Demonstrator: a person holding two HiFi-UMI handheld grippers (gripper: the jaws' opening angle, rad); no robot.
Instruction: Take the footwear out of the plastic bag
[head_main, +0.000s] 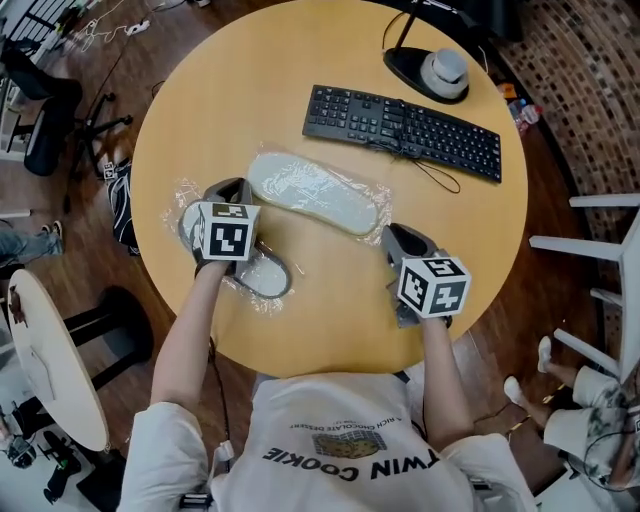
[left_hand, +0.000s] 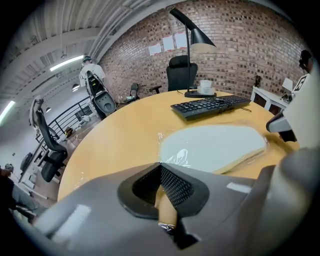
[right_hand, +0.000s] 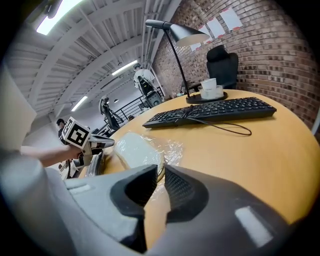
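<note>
I think I am only getting a hold, for both shoes are still in the plastic bag (head_main: 378, 195). Next, one side must pin the film while the other pulls a slipper out. My left tongs (left_hand: 160, 166) are pressed together over the bag's left end, above the grey slipper (head_main: 265, 278); whether they nip film I cannot tell. The white slipper (head_main: 312, 192) lies sole up in the bag's middle. My right tongs (right_hand: 159, 170) are a little apart, pinching nothing, above the bench (head_main: 330, 310) just off the bag's right end.
</note>
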